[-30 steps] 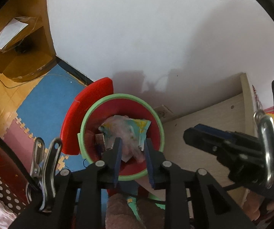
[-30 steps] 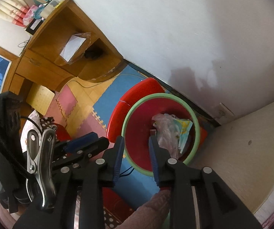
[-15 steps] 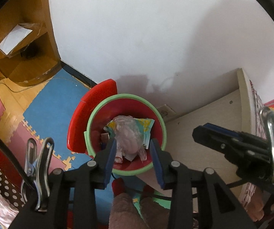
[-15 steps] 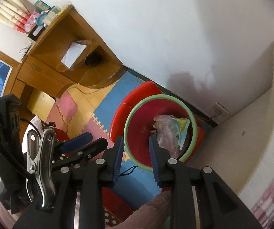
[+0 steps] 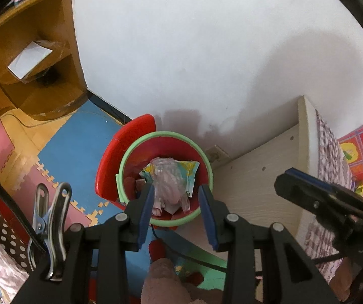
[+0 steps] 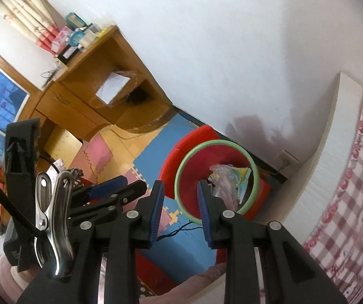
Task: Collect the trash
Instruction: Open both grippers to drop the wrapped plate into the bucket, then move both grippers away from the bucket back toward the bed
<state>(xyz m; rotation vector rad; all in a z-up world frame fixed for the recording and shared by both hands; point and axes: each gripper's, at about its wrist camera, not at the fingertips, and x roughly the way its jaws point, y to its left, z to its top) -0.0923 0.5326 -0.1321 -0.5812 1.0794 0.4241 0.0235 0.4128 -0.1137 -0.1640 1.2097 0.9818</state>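
L gripper point(image 5: 176, 200): lower centre of the left wrist view, pointing steeply down over the red trash bin point(image 5: 204, 162) w/ green rim. Jaws apart, nothing between the blue pads; the trash seen through the gap lies down in the bin, not in the grip.

Trash: crumpled clear plastic bag point(image 5: 168, 182) on top of a colourful printed wrapper point(image 5: 190, 171), both inside the bin, centre frame. A few smaller scraps under them, too dim to ID.

R gripper point(image 6: 180, 202): lower centre of the right wrist view. Jaws apart, empty; foam floor mat point(image 6: 153, 147) visible between the pads. Bin sits just right of its tip in that frame, plastic bag at the bin's right side.

Bin stands on the blue/pink puzzle mat against the white wall point(image 5: 206, 50), next to a pale wooden panel point(image 5: 265, 167) at frame right. Red lid or dustpan (can't tell which) point(image 5: 130, 136) stands behind the bin's left edge. Wooden desk point(image 6: 85, 88) upper left.
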